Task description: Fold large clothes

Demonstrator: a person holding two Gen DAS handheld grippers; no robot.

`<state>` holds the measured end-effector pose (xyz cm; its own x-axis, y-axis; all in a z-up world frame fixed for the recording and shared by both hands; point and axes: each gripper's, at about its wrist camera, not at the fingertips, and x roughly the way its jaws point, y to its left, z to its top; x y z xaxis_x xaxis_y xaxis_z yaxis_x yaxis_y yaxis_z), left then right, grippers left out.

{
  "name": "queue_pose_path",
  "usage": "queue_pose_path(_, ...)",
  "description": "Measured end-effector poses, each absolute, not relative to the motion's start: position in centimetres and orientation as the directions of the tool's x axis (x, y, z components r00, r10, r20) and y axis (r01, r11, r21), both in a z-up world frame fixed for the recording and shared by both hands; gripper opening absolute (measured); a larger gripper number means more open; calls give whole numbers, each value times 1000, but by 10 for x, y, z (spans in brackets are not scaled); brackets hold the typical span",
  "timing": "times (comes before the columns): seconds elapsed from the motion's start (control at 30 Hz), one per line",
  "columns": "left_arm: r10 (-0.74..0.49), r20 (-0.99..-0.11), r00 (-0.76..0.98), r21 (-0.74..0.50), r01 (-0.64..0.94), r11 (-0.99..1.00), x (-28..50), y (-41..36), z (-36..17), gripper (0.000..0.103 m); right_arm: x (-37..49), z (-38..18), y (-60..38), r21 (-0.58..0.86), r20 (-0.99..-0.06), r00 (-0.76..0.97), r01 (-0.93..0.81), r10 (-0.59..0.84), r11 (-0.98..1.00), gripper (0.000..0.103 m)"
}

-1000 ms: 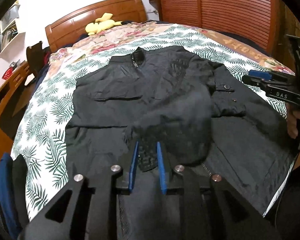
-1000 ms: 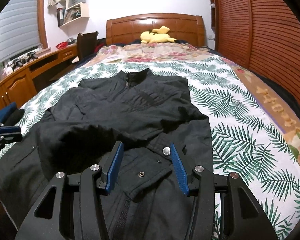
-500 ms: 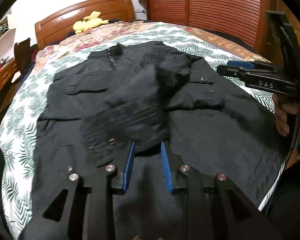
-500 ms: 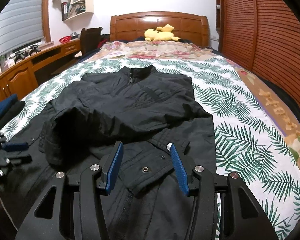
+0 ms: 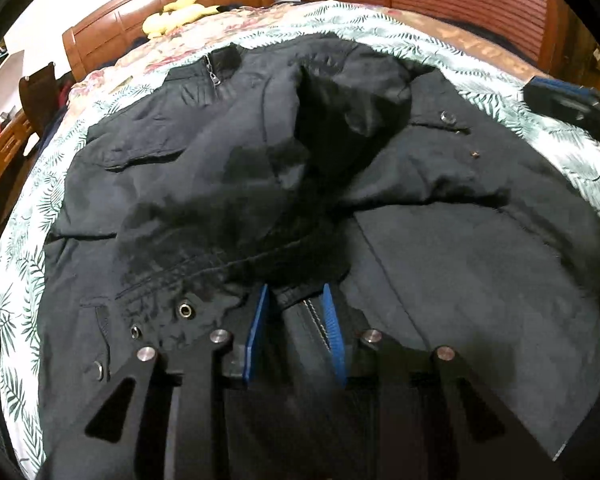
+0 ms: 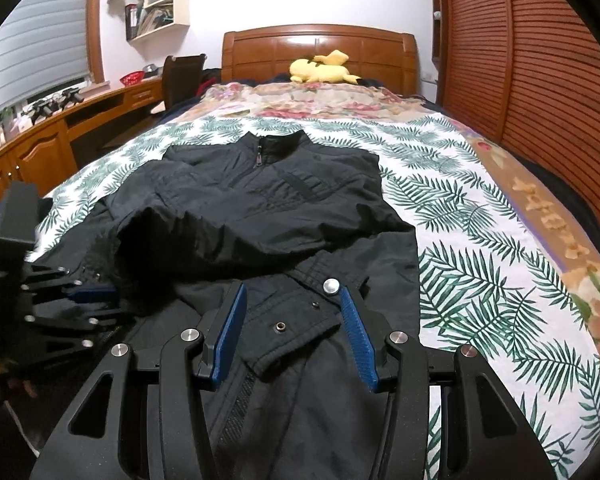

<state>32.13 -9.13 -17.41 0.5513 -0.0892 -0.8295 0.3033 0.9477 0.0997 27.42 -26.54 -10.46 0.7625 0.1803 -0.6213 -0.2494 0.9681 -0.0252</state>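
Sleeve (image 5: 236, 248) dropped, left tongs (image 5: 294, 300) beside cuff

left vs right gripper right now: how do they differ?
Left gripper: jaws set narrow, with the sleeve cuff edge of the black jacket between them. Right gripper: jaws much wider, over the snap-button tab, pads not touching it. Shared: blue pads, black frames, both low over the jacket's near end.

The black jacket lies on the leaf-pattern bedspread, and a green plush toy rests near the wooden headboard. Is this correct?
Not quite: the plush toy is yellow, not green, as the right wrist view shows. It does rest near the wooden headboard, and the black jacket lies on the leaf-pattern bedspread.
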Motion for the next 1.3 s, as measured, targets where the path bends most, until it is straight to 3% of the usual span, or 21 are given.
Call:
queue_pose_path(0.3,-58,-829,556,152,323,934,330,-86,-179,25,273,-105,-263,-33,-629,756,-261,183,965,50)
queue_pose_path(0.37,-53,-826,561,162,327,931,330,-85,-178,8,273,-106,-260,-36,-630,755,-264,183,964,50)
queue_pose_path(0.5,-36,-794,607,209,328,921,319,-76,-166,1,274,-106,-255,-43,-631,754,-267,181,963,50)
queue_pose_path(0.8,-6,-701,713,239,242,940,284,-17,-98,0,281,-111,-243,-28,-639,743,-281,199,959,50)
queue_pose_path(1.07,-40,-673,739,193,227,955,261,20,-71,0,283,-112,-217,-29,-636,738,-317,227,948,50)
queue_pose_path(1.3,-98,-702,705,108,242,964,241,32,-81,12,287,-117,-198,-31,-641,727,-342,244,939,50)
